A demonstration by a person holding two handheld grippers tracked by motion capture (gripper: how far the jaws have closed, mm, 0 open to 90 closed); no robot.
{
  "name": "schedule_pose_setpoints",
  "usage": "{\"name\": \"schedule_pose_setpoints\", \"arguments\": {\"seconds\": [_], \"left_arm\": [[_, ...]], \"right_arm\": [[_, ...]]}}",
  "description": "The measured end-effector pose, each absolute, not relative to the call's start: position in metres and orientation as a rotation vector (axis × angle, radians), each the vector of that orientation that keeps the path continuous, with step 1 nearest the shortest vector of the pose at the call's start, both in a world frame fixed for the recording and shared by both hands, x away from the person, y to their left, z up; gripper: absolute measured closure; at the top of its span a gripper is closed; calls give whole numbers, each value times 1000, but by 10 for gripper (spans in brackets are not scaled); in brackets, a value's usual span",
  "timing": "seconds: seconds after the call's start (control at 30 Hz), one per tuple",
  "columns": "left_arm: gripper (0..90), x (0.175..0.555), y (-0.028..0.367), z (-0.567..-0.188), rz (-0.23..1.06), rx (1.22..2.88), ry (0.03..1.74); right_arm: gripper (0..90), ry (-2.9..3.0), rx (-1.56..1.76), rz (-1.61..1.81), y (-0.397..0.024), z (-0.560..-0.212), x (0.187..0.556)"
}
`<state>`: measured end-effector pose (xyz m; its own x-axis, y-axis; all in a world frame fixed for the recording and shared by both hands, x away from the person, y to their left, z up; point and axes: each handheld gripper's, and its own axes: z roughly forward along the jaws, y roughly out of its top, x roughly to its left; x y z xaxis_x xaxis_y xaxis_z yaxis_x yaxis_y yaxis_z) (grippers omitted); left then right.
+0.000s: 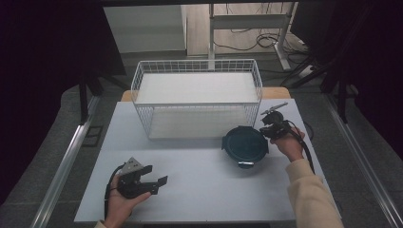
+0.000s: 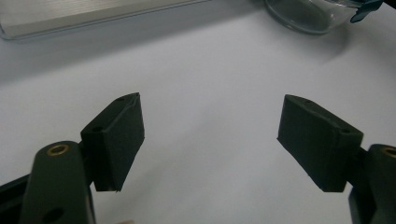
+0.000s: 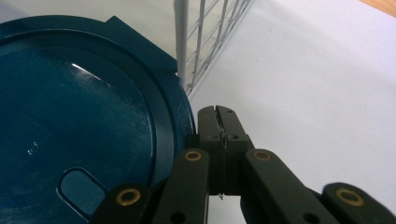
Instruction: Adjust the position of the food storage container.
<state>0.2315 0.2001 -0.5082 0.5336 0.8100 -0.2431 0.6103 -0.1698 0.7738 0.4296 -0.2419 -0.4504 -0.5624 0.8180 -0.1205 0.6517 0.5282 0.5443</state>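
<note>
A round glass container with a dark blue lid (image 1: 245, 145) stands on the white table (image 1: 214, 190), just in front of the wire basket's right corner. My right gripper (image 1: 264, 130) is at the lid's right edge, jaws pressed together. In the right gripper view its fingertips (image 3: 217, 116) lie against the rim of the blue lid (image 3: 79, 121), and I see nothing between the pads. My left gripper (image 1: 157, 175) rests low at the front left of the table, wide open and holding nothing (image 2: 210, 130). The container's glass wall (image 2: 308, 16) appears far off in the left gripper view.
A white wire basket (image 1: 199, 118) with a white board inside stands at the back middle of the table; its corner post (image 3: 181, 42) is close beside the lid. A wooden tabletop edge (image 1: 278, 91) sticks out behind it. Cables lie on the floor beyond.
</note>
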Motion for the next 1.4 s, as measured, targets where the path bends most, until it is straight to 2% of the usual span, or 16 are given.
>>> {"name": "schedule_pose_setpoints", "arguments": {"seconds": [0.8,1.4], "left_arm": [[223,233,198,-509,279,1877,1174],[225,233,199,-510,278,1877,1182]], "right_arm": [[900,2445,1129,658,-217,-457,399],[900,2523,1013,701,-172,-460,376]]}}
